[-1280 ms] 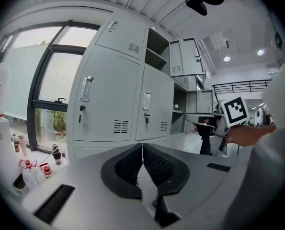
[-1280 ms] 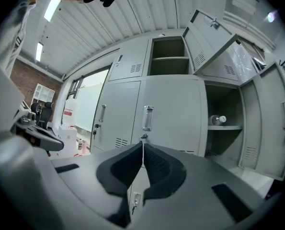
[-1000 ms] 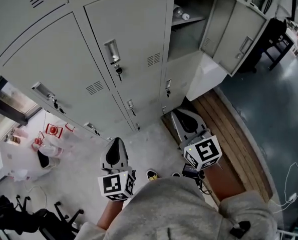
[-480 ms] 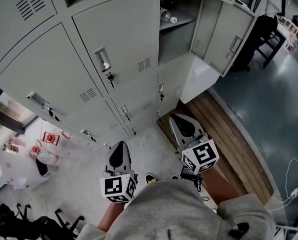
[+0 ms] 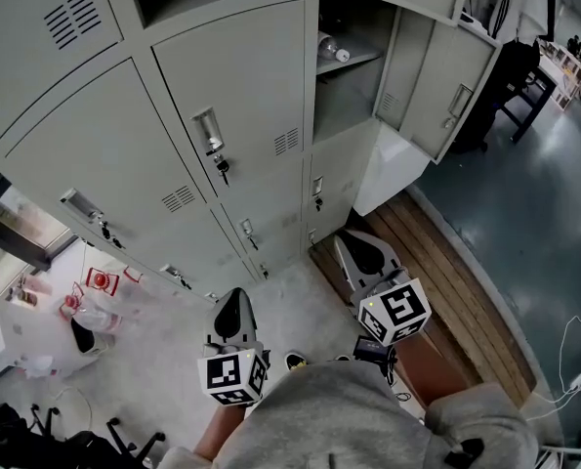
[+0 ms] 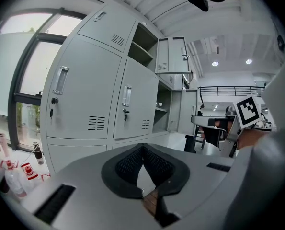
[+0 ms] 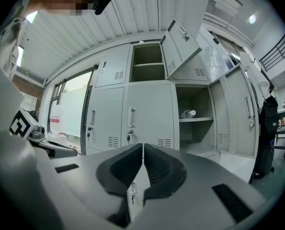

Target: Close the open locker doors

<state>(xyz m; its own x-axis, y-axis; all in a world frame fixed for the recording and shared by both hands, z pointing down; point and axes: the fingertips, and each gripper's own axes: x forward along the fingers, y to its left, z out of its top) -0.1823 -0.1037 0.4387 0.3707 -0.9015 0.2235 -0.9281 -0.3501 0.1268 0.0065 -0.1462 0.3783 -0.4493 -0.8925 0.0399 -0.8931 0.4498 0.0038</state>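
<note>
**A:** Where do the open doors stand?

**B:** The open locker door hangs out to the right of its compartment, at the far right of the grey locker bank. A bottle lies on the shelf inside. The right gripper view shows a second door swung off the upper compartment.

**A:** And the grippers?

**B:** The left gripper and the right gripper each have their jaws pressed together on nothing. Both are held near the person's body, well apart from the lockers.

**A:** How should the person go about it?

**B:** Probably by stepping right and setting the right gripper's closed tip on the door's outer face, near the handle. A steady push along the door's arc should seat it. Pushing close to the hinge would likely take more force, and a slam might bounce the door open again.
</note>
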